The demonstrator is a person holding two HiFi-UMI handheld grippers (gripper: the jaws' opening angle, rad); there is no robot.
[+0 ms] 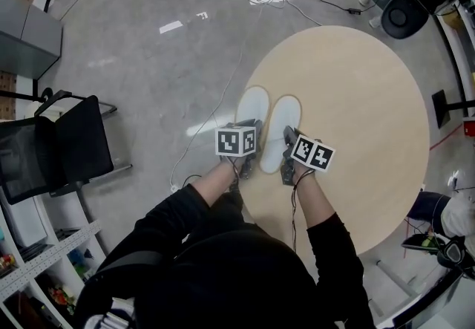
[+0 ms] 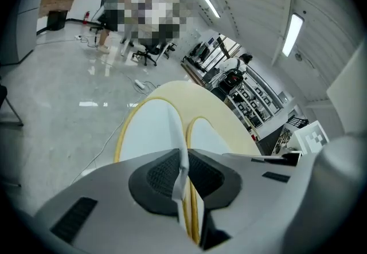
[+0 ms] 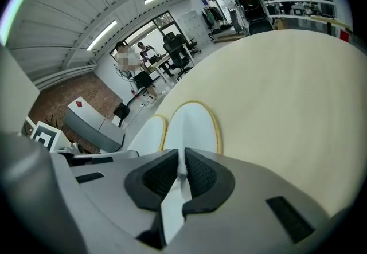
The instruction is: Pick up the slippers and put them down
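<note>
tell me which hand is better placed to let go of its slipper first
Right, probably. The right gripper and left gripper are each shut on a slipper, but the right slipper lies well inside the table, while the left slipper sits right at its edge.

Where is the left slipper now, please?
The left slipper is at the table's left edge in the head view, beside the right slipper, pinched by the left gripper.

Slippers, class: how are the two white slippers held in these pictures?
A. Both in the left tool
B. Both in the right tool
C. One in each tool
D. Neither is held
C: the left tool is shut on the white edge of the left slipper, and the right tool is shut on the right slipper.
</note>
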